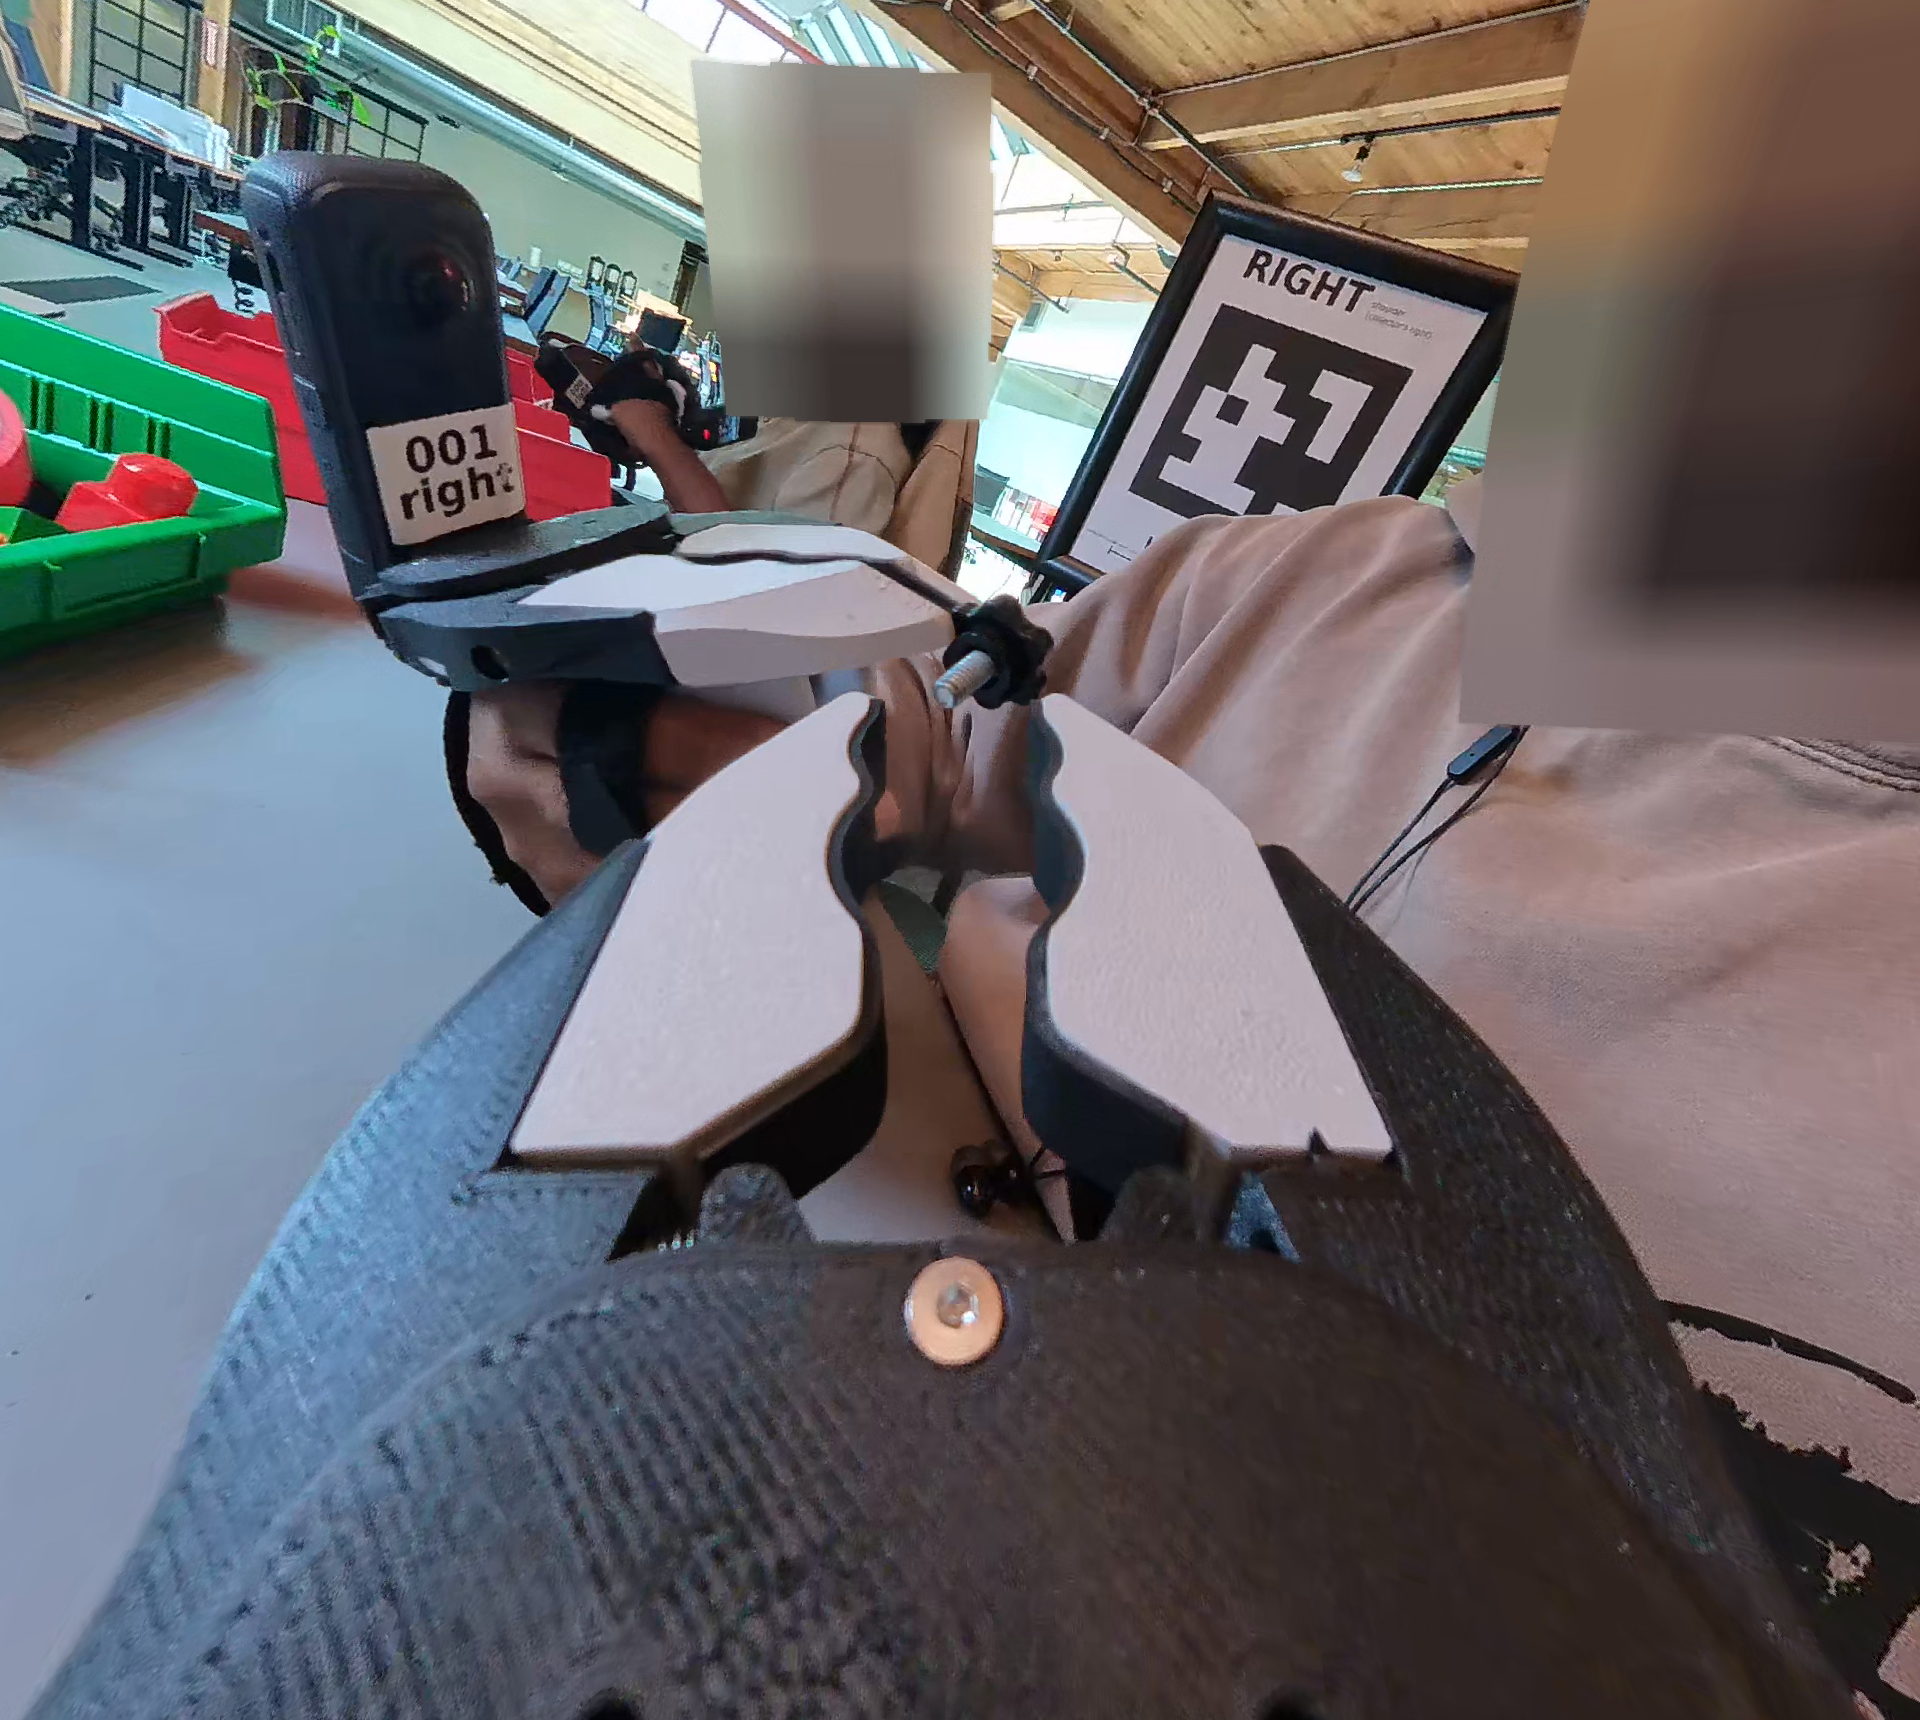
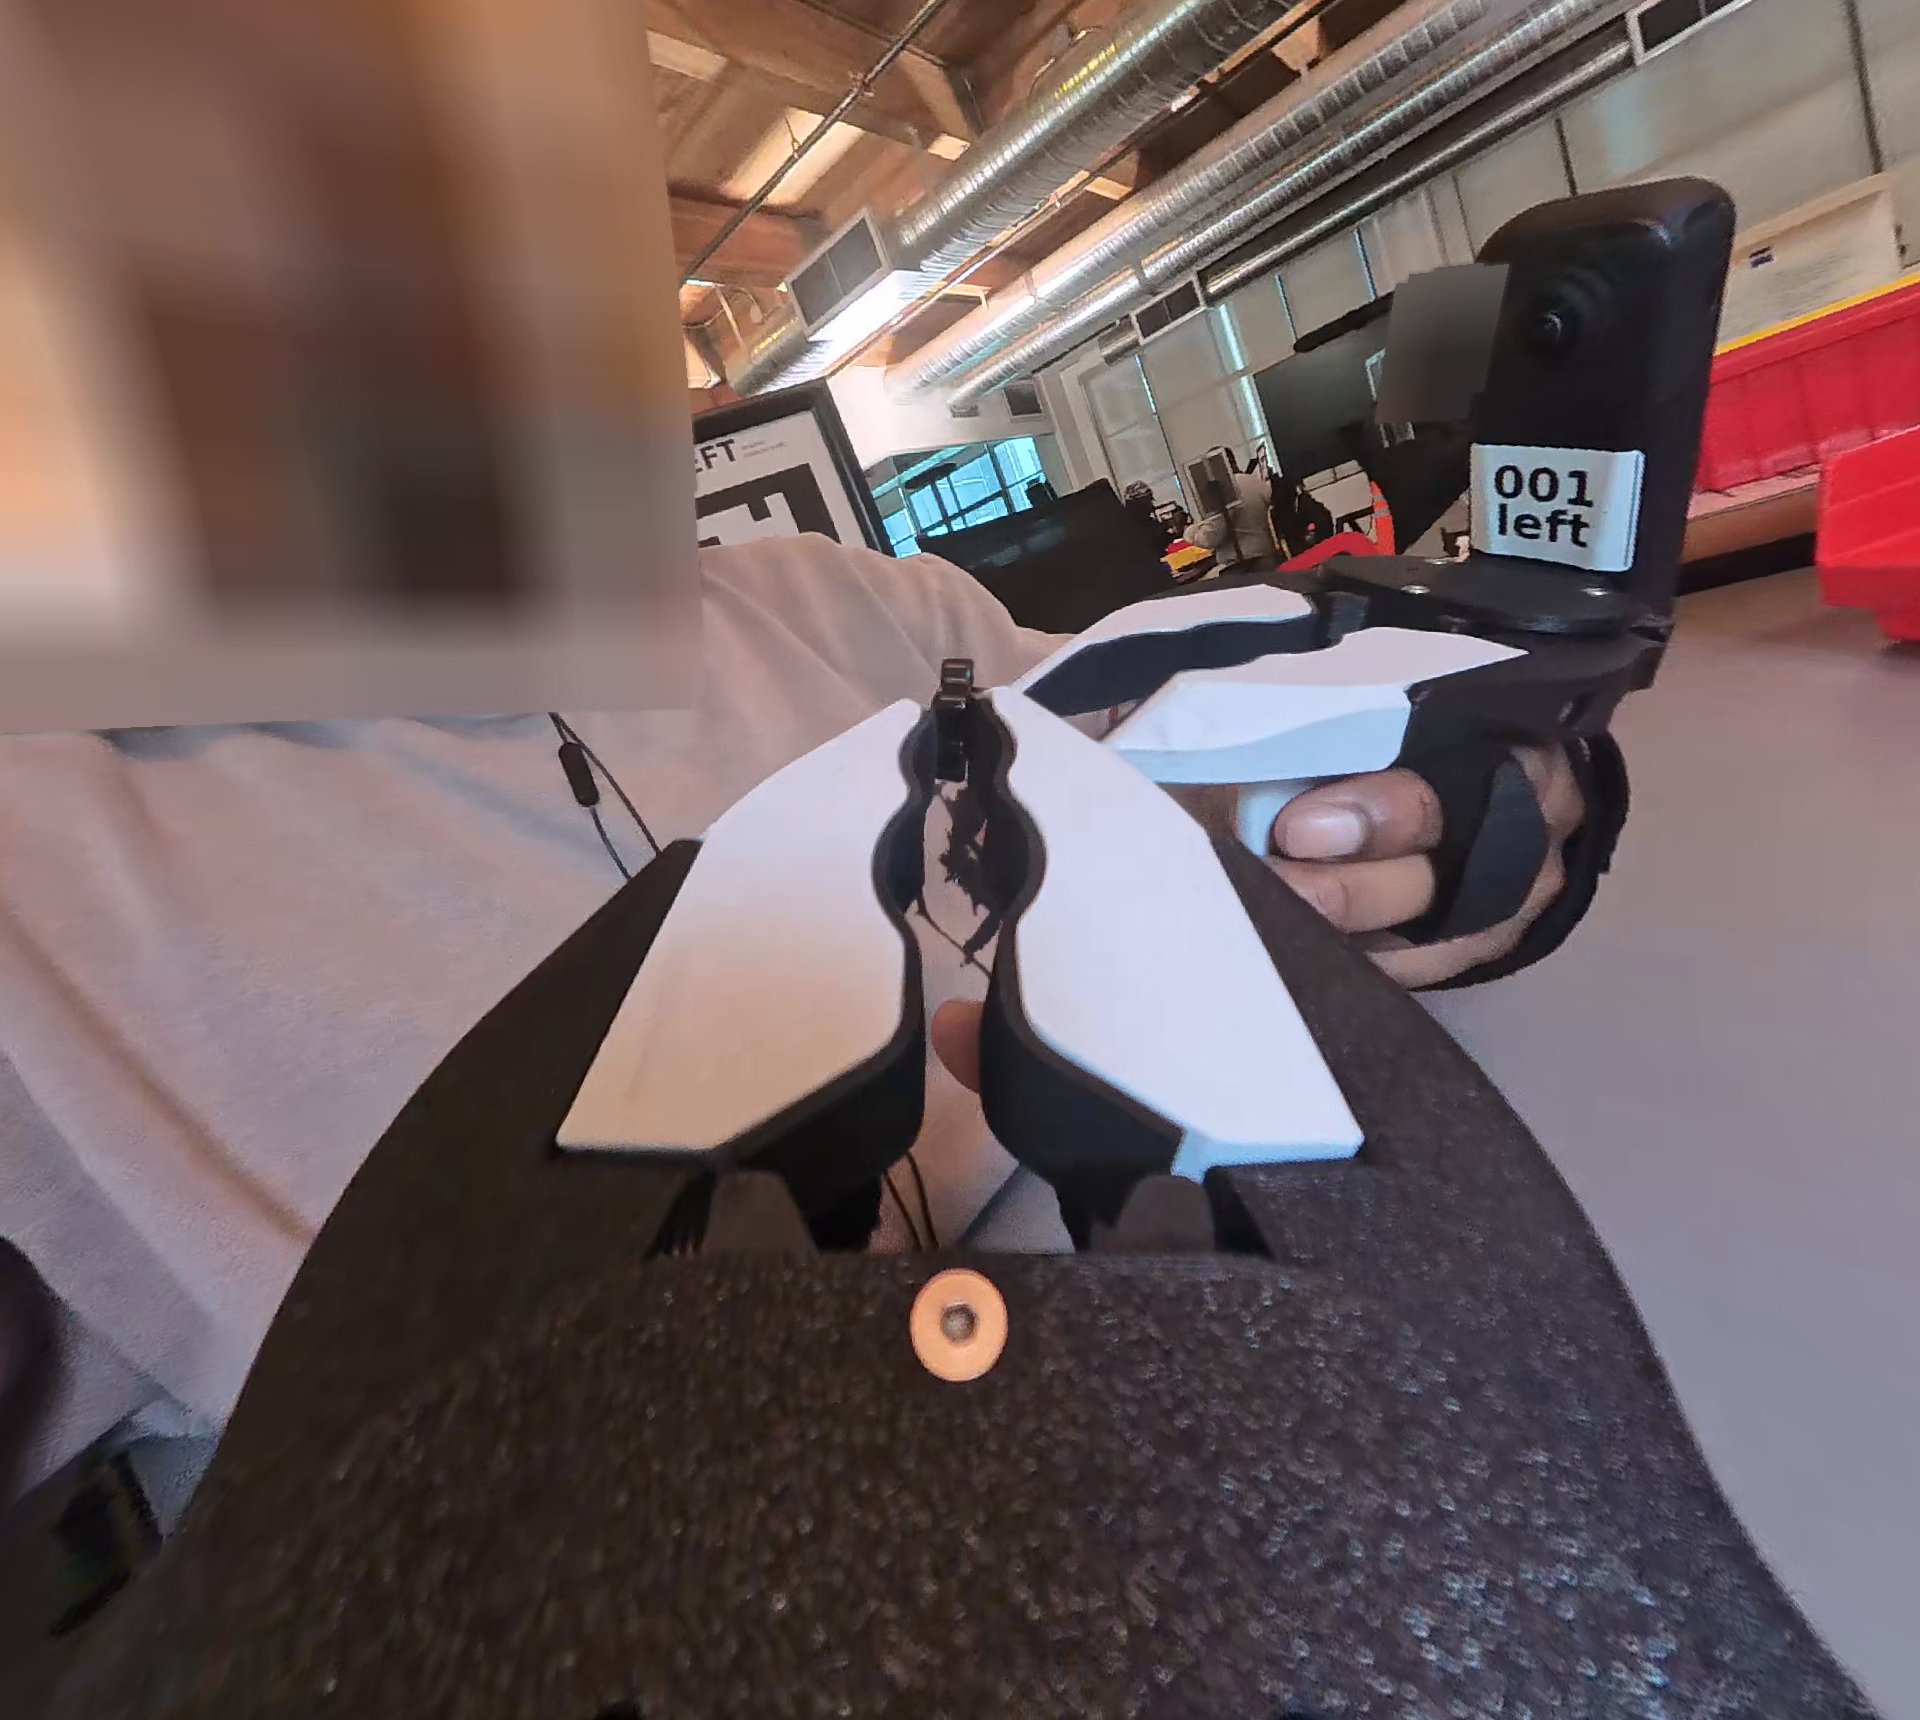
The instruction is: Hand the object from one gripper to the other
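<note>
The object is a small black knob with a silver threaded stud (image 1: 987, 647). My right gripper (image 2: 956, 714) is shut on it; in the right wrist view only the knob's black edge (image 2: 954, 702) shows between the tips. In the left wrist view the right gripper (image 1: 961, 621) comes in from the upper left and holds the knob just above and beyond my left gripper (image 1: 956, 720). The left gripper is open and empty, its tips just below the stud without touching it. In the right wrist view it (image 2: 1081, 709) sits to the right, jaws apart.
A person in a light shirt (image 1: 1351, 787) sits close behind both grippers. A green bin (image 1: 135, 527) with red parts and red bins (image 1: 229, 340) stand on the grey table (image 1: 208, 943). Framed marker boards (image 1: 1278, 382) (image 2: 779, 475) stand behind. More red bins (image 2: 1818, 444) are at far right. Left and right tips are no more than a few centimetres apart.
</note>
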Demonstrator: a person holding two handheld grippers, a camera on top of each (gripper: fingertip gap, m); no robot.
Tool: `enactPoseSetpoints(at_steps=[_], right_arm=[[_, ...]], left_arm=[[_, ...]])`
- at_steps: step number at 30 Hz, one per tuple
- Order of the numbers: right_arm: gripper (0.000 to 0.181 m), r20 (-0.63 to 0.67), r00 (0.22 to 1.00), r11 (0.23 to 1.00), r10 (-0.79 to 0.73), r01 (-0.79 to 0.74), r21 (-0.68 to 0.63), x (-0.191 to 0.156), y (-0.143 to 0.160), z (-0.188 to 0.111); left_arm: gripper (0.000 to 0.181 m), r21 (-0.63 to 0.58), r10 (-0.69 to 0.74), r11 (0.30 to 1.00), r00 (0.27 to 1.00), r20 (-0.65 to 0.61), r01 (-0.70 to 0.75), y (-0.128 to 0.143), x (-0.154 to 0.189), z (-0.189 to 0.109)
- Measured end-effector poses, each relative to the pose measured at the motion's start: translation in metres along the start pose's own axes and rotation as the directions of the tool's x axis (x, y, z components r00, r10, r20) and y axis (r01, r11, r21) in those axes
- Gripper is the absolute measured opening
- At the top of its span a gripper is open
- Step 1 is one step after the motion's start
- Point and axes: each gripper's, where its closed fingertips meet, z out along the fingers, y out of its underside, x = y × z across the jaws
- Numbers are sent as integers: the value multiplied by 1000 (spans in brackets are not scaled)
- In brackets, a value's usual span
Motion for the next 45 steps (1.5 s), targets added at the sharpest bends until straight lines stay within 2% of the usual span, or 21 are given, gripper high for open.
enactPoseSetpoints(at_steps=[6, 10, 13, 15, 17, 20, 22, 25, 27, 29, 33, 35, 37, 43, 45], right_arm=[[5, 21, 999, 999, 33, -32, -26, 1, 8, 2], [5, 2, 1000, 999, 25, -25, -30, 3, 8, 2], [9, -106, 994, 1000, -14, 15, 2, 16, -2, -5], [21, -251, 965, 997, -72, 79, 18, 33, -12, -14], [23, -430, 884, 980, -181, 200, -2, 53, -21, -27], [25, -648, 681, 926, -342, 360, -110, 77, -29, -47], [25, -696, 555, 875, -456, 423, -236, 84, -27, -51], [26, -685, 393, 782, -613, 424, -457, 96, -14, -52], [22, -683, 347, 760, -643, 402, -511, 101, -9, -51], [18, -701, 324, 764, -635, 398, -508, 103, -10, -52], [17, -715, 323, 777, -619, 383, -500, 102, -11, -51], [16, -713, 335, 779, -616, 391, -490, 100, -12, -50], [15, -711, 405, 811, -576, 394, -432, 95, -13, -46], [6, -603, 693, 911, -395, 382, -158, 70, -21, -34], [6, -569, 745, 929, -349, 355, -105, 65, -22, -31]], left_arm=[[9, -28, 4, 1000, 1000, -17, -4, 7, 4, 5], [7, -49, 39, 998, 999, -2, -39, 6, 3, 4], [7, -49, 84, 996, 994, 76, -81, 0, -6, -2], [6, -66, 145, 989, 966, 215, -134, -8, -23, -11], [6, -124, 233, 972, 888, 397, -200, -13, -45, -25], [6, -174, 270, 963, 764, 585, -207, -17, -71, -43], [6, -178, 256, 967, 712, 654, -184, -15, -81, -50], [6, -180, 245, 970, 670, 700, -166, -13, -87, -54], [6, -194, 263, 965, 653, 710, -177, -12, -88, -54], [6, -211, 289, 957, 637, 715, -197, -13, -87, -53], [6, -251, 346, 938, 604, 717, -240, -15, -85, -52], [6, -246, 355, 934, 613, 706, -259, -17, -82, -50], [6, -210, 345, 937, 657, 670, -278, -20, -75, -45], [13, -66, 284, 955, 820, 497, -290, -29, -45, -28], [16, -10, 221, 970, 864, 452, -243, -33, -41, -29]])
